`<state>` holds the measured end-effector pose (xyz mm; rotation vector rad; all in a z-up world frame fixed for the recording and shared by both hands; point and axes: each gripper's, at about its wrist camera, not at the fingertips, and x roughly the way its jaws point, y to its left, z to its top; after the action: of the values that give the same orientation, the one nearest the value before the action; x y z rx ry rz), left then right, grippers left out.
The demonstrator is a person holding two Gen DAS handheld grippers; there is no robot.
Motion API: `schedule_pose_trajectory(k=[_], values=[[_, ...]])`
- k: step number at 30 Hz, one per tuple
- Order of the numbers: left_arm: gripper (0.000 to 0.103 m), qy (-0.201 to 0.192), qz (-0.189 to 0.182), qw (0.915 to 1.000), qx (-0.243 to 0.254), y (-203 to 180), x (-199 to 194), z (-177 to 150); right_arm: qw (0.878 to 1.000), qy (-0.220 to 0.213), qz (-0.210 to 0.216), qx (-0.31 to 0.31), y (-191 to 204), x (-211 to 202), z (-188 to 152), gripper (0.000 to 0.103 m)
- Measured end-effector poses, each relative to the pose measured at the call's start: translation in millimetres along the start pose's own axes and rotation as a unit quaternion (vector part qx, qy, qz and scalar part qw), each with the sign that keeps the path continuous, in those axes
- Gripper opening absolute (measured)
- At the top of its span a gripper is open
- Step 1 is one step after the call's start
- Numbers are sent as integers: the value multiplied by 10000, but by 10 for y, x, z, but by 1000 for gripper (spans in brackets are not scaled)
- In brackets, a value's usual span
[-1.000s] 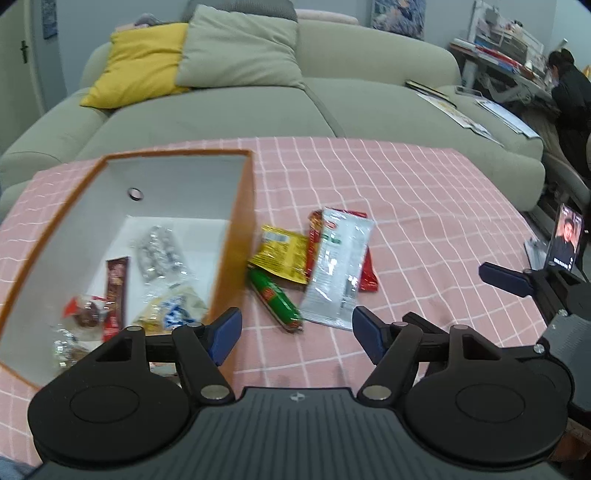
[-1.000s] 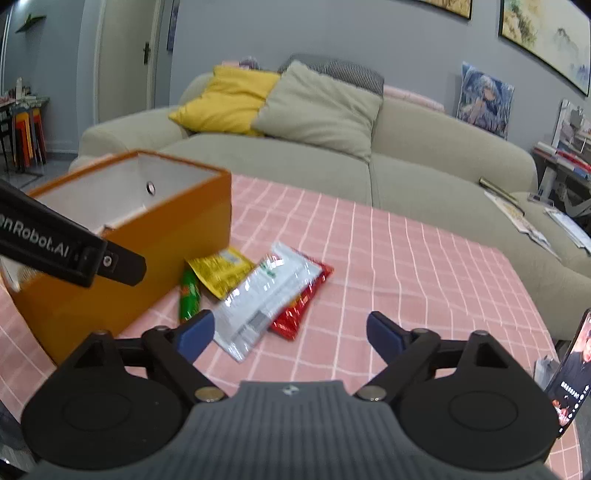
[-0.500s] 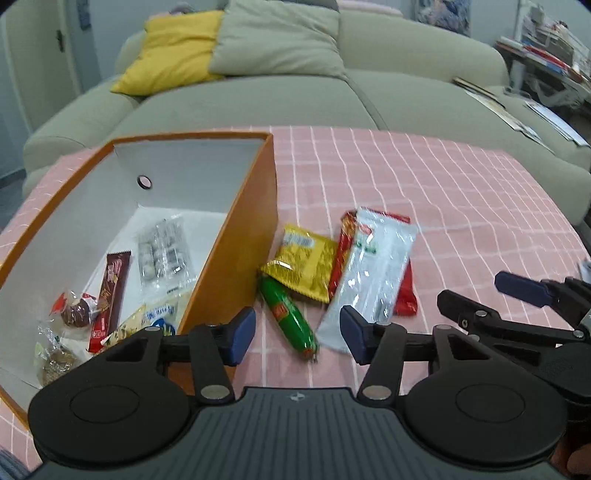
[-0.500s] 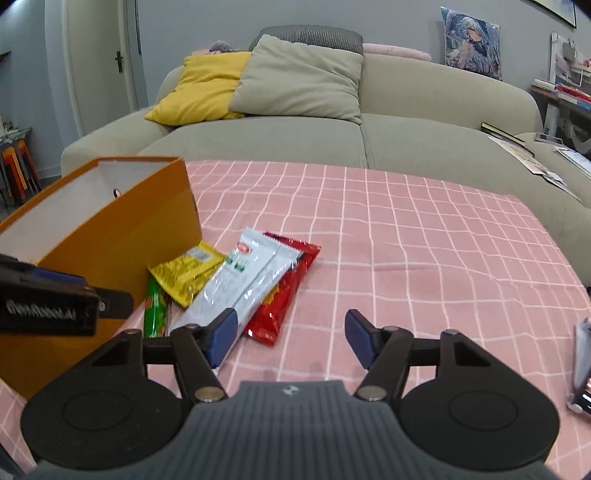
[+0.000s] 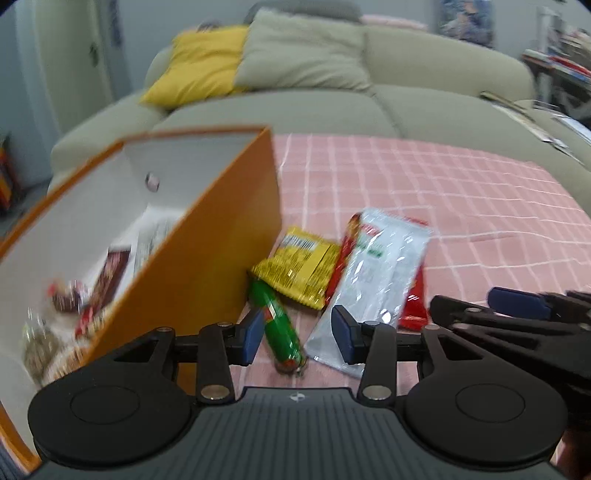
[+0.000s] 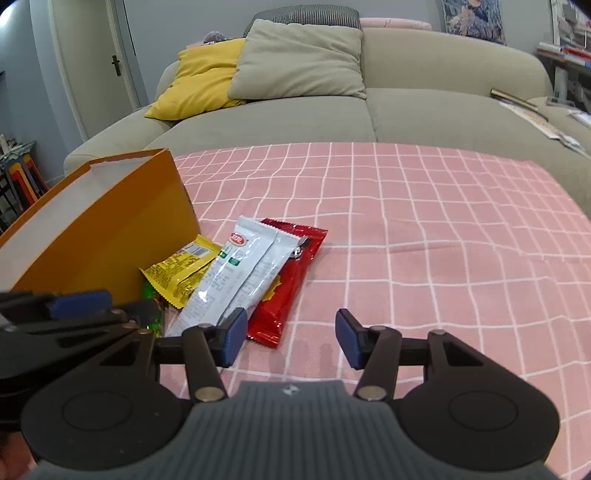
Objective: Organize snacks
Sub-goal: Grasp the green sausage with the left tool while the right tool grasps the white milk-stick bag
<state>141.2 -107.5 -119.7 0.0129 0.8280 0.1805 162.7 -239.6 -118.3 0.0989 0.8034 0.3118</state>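
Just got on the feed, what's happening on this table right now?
Snacks are being sorted into the orange box, which already holds several. Four are still on the pink cloth beside it: a green stick, a yellow packet, a silver-white pouch and a red packet beneath it. The left gripper is open around the green stick; the right gripper is open and empty.

Home living room; beige sofa with cushions; door; wall pictures.

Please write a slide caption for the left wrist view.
Open left tool straddling green snack stick beside orange box.
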Motion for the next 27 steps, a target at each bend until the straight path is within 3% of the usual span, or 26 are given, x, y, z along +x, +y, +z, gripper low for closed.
schedule_pose_trajectory(k=[6,16,27], values=[[50,94,214,9995,-230,27,215,-10,9998,-32,215,-18,20,90,30,52],[29,265,19,9996,-134,85,332,-28,9995,15,318,77,9,237,98,52],[25,411,-158,9989,-187,454,359,-15,9982,207,492,266,125,408,189,52]])
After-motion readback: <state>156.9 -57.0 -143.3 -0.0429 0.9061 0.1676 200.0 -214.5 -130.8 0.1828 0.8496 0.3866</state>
